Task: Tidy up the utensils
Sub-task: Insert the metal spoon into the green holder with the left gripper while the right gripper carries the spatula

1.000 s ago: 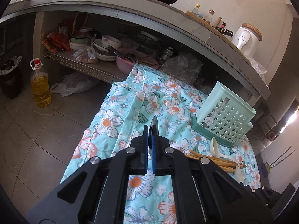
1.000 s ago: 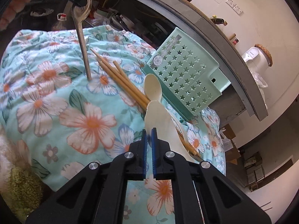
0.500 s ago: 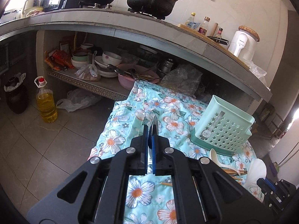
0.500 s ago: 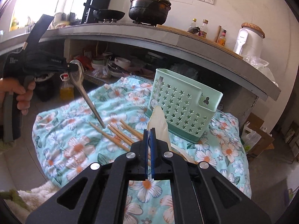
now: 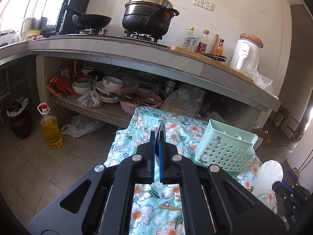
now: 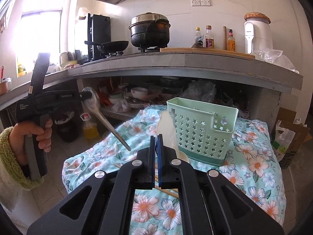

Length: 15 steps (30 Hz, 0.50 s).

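Note:
My left gripper (image 5: 156, 152) is shut on a metal spoon (image 5: 162, 132), seen edge-on; in the right wrist view the spoon (image 6: 101, 115) hangs by its bowl from that gripper (image 6: 86, 96), handle pointing down over the floral cloth. My right gripper (image 6: 156, 152) is shut on a cream rice paddle (image 6: 166, 131), held up just left of the mint-green star-pierced utensil basket (image 6: 203, 129). The paddle (image 5: 270, 176) and basket (image 5: 225, 146) also show in the left wrist view. Wooden chopsticks (image 6: 168, 191) lie on the cloth under my right gripper.
The floral cloth (image 6: 254, 164) covers a low surface. A concrete counter (image 6: 215, 62) with a black pot (image 6: 149, 31) overhangs a crowded dish shelf (image 5: 101, 90). An oil bottle (image 5: 50, 131) stands on the tiled floor at left. A cardboard box (image 6: 291, 135) sits right.
Both grippers have lifted well above the cloth with their utensils. The paddle has risen off the chopsticks to beside the basket; the spoon's handle no longer touches the cloth.

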Each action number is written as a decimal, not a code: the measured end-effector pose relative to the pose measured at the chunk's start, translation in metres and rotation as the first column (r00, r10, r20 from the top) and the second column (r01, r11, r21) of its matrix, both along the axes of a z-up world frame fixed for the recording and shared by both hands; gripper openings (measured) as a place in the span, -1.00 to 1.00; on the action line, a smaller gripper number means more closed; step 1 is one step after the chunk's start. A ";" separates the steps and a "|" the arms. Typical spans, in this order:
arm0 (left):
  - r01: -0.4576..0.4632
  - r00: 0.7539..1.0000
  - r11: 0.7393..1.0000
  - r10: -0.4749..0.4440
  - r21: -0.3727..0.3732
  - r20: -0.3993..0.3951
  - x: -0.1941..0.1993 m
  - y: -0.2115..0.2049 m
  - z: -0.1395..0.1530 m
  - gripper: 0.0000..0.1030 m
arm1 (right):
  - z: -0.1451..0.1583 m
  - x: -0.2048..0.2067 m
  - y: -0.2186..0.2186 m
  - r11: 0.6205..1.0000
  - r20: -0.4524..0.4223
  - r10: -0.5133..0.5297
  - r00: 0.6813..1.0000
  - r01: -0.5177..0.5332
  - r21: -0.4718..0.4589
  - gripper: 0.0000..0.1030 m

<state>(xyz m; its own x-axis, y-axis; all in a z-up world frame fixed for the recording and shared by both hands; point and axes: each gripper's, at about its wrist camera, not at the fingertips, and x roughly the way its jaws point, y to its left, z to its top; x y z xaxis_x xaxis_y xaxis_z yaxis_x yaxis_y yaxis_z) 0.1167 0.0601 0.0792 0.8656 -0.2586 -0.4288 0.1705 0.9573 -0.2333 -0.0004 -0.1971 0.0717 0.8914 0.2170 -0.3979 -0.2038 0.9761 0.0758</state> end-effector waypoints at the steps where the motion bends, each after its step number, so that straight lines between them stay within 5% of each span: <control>1: -0.001 1.000 1.000 0.001 0.004 0.008 0.000 -0.001 0.003 -0.97 | 0.002 0.000 -0.001 1.000 0.008 0.004 1.000 -0.004 0.008 -0.96; 15: -0.010 0.990 0.999 0.002 0.052 0.141 0.001 -0.018 0.053 -0.97 | 0.013 -0.005 -0.017 0.997 0.045 -0.003 0.999 0.000 0.076 -0.96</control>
